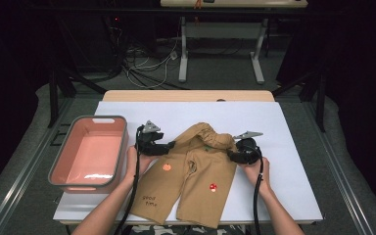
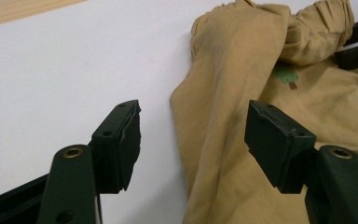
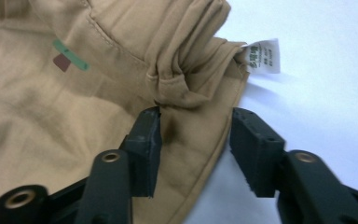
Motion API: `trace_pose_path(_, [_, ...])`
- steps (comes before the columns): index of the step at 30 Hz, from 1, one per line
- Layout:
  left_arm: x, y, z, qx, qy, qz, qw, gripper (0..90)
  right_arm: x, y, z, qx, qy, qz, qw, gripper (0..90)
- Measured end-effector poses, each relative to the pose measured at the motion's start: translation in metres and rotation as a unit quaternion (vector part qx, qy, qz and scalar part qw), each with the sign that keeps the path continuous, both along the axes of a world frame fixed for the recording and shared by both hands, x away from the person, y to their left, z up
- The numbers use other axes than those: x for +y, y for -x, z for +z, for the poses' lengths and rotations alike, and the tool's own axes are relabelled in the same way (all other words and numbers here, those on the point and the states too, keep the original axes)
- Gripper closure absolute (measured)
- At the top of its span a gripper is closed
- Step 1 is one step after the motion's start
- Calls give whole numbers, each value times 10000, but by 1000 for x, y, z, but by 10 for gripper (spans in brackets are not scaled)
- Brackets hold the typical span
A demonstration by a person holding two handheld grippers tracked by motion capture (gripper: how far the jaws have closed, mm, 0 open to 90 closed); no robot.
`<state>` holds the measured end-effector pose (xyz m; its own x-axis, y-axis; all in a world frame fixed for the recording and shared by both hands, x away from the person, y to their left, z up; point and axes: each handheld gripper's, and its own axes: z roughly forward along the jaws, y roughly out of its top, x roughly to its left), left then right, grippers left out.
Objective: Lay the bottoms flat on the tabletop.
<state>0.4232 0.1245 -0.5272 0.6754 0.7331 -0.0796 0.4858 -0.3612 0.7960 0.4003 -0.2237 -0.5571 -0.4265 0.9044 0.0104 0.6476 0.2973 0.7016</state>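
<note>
Tan shorts (image 1: 191, 171) lie flat on the white desk (image 1: 284, 147), waistband bunched at the far end. Left tongs (image 2: 193, 140) are spread over the left waist edge, not pinching. Right tongs (image 3: 195, 149) straddle the right edge by the label (image 3: 261, 56), pads apart.

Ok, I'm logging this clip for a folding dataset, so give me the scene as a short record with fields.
garment: tan shorts lying flat on the white table, waistband bunched and folded over at the far end
left gripper: open, jaws straddling the shorts' side edge, pads not pressing
right gripper: open, cloth of the other side edge between its jaws
label: white tag sticking out at the waistband
container: pink bin left of the shorts
</note>
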Motion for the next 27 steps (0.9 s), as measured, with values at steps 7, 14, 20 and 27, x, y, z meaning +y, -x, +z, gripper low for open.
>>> trace_pose_path(7, [-21,-18,-1,347,-212,-223,9989,448,3,0,-1,-32,-28,70,10000,689])
trace_pose_path(14, [-33,-25,-8,342,-236,-385,9984,787,2,-1,-1,-136,-11,95,9999,812])
trace_pose_path(20, [-22,-21,-9,133,-157,-185,9996,872,4,1,1,-235,74,124,9996,859])
trace_pose_path(27, [-1,-8,-12,185,31,28,9998,867,12,6,13,-323,-22,279,9991,863])
